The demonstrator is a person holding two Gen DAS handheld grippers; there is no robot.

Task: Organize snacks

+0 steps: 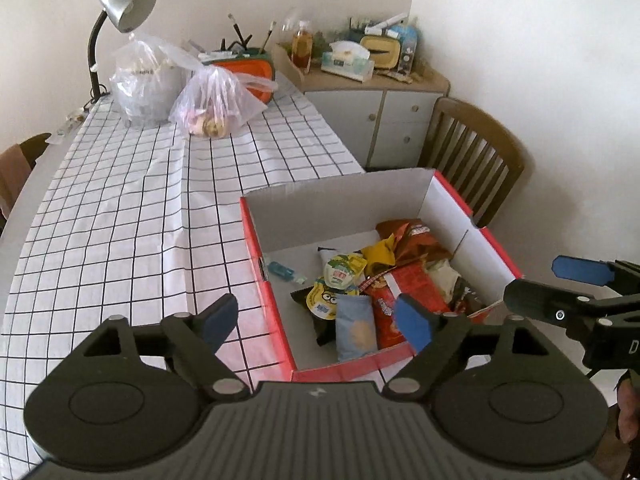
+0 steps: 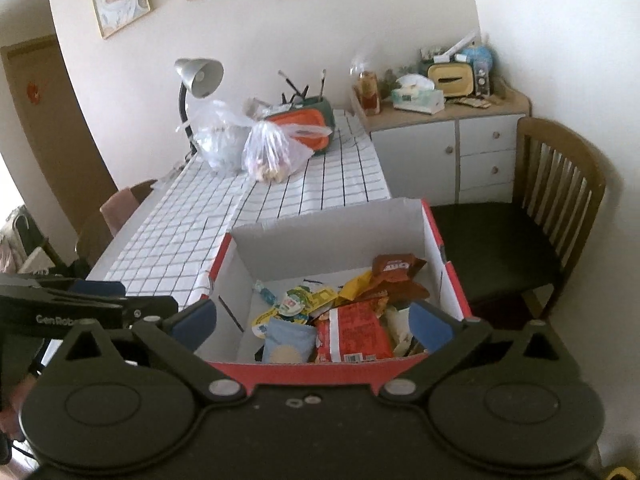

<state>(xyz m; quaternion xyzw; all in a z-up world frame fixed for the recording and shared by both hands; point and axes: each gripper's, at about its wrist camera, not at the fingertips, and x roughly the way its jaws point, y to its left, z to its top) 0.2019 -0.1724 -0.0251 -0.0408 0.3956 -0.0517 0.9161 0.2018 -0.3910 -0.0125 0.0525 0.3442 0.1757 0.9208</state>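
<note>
From the left wrist view, the left gripper [image 1: 318, 318] hovers with its blue-padded fingers spread wide and nothing between them, poised above the near left corner of the red-sided, white-lined cardboard box [image 1: 344, 204]. The box sits at the near right part of the table covered in a white black-grid tablecloth [image 1: 132, 216]. Inside it, the snacks lie heaped toward the right and near side: a pale blue pouch [image 1: 355, 326], a red crinkly packet [image 1: 394, 300], a brown foil packet [image 1: 416, 240] and yellow-lidded jelly cups [image 1: 340, 276]. The right gripper [image 1: 560, 284] shows at the right edge, just outside the box's right wall, its fingers apart and empty. Two clear plastic bags [image 1: 212, 108] and a silver desk lamp [image 1: 124, 4] stand at the far end of the table.

From the right wrist view, the right gripper [image 2: 312, 320] is likewise wide open and holds nothing, looking over the box's near wall [image 2: 312, 372] straight at the pale blue pouch [image 2: 290, 344] and the red packet [image 2: 354, 334]. The left gripper [image 2: 100, 304] appears at the left, beside the box.

No packet lies loose on the cloth, so the gathering looks mostly done, or a sort within the box is about to begin. A next pick would call for lowering one gripper inside the walls and closing on a top-lying packet's edge without snagging the cardboard.
</note>
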